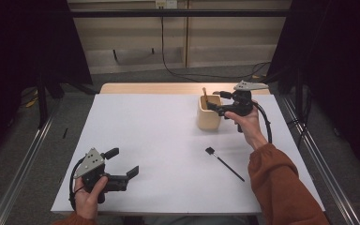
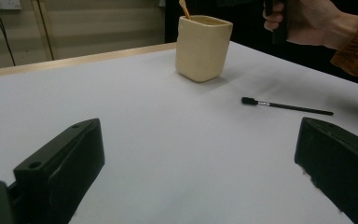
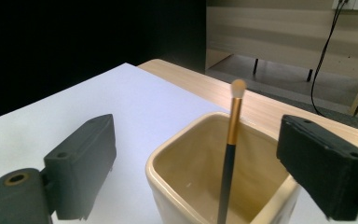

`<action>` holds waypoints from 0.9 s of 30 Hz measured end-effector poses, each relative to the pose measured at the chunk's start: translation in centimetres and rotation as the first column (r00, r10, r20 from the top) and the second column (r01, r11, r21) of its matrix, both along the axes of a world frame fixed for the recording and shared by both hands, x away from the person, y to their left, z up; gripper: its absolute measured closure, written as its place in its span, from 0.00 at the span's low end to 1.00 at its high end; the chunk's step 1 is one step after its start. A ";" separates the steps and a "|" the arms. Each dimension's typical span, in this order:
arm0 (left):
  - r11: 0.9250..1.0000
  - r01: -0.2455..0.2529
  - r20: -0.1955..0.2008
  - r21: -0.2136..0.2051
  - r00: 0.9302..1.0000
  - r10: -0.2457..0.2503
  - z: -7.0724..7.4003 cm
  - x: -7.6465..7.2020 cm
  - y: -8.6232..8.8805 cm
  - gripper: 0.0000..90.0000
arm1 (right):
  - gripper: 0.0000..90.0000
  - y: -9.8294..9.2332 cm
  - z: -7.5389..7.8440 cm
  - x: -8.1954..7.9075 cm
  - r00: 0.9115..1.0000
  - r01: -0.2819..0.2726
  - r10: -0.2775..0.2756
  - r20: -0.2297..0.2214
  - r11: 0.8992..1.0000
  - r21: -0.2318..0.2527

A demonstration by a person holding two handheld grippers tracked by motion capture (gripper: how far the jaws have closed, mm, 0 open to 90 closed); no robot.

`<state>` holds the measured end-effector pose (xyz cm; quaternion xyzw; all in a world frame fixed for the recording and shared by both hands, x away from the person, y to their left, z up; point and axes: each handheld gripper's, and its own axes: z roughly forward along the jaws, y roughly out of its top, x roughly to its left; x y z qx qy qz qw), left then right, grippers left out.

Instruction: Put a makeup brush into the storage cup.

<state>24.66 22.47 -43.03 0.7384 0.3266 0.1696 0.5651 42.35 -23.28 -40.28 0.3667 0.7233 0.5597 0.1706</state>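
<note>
Setting: white table top with a pale wooden strip along its far edge, dark curtains at both sides, a cable on the grey floor beyond.
Right jaws: spread wide, gripping nothing — they stand on either side of the cup's rim, with the brush between them but untouched.
Right gripper: held just beside the cream cup, on its right in the high view, at rim height, pointing across its mouth.
Brush in cup: dark handle, gold ferrule, pale tip up; it stands inside the cup and leans against the rim.
Cup: square with rounded corners, upright, on the far right part of the table.
Black brush: lies flat on the table, nearer the person than the cup, apart from it, bristle end toward the cup.
Left jaws: released, wide apart, nothing between them.
Left gripper: well away from the cup, at the near left of the table, jaws facing toward the cup.
</note>
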 end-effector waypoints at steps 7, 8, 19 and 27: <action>1.000 -0.018 0.004 -0.001 1.000 0.018 0.0 0.0 0.3 0.02 | 0.04 -0.6 0.1 -1.5 1.000 0.006 -0.006 0.017 1.000 0.002; 1.000 -0.020 0.001 -0.001 1.000 0.020 0.0 0.0 0.3 0.02 | 0.03 -0.7 0.2 -1.7 1.000 0.009 -0.009 0.022 1.000 -0.001; 1.000 -0.022 0.008 -0.003 1.000 0.022 0.0 0.0 0.3 0.02 | 0.03 -1.3 0.4 -3.8 0.999 0.010 -0.011 0.044 1.000 0.021; 1.000 -0.023 0.010 -0.005 1.000 0.023 0.1 0.0 0.4 0.02 | 0.04 -1.8 -0.4 -5.4 0.999 0.006 -0.007 0.044 1.000 0.001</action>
